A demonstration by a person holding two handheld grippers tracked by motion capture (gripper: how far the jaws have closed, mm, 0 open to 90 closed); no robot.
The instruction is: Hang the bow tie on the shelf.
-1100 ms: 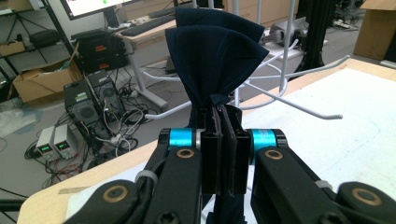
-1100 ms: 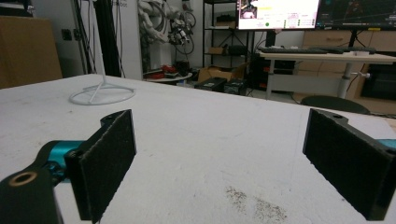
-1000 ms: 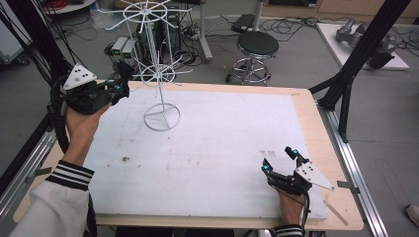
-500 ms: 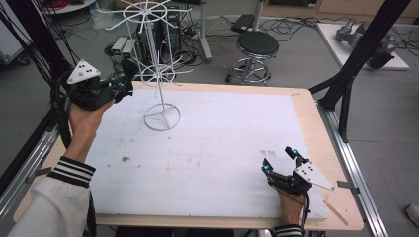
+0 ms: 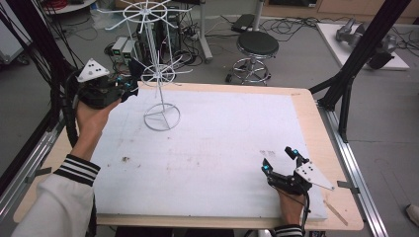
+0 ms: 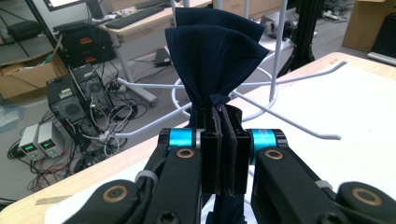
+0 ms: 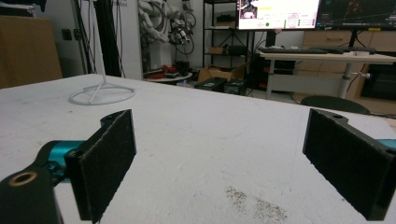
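Left gripper view: left gripper (image 6: 218, 140) jaws pinch dark cloth (image 6: 215, 56) beside white wire rack (image 5: 159, 74), presumably for hanging; right gripper (image 5: 280, 160) wide open, empty.

No words, brands or numbers can be read anywhere. The far monitor (image 7: 279, 14) in the right gripper view shows writing too small to make out.

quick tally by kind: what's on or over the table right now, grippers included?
Grippers: 2, left gripper shut on the cloth, right gripper open
White wire rack: 1
Dark blue cloth: 1
White foam board: 1
Total: 5
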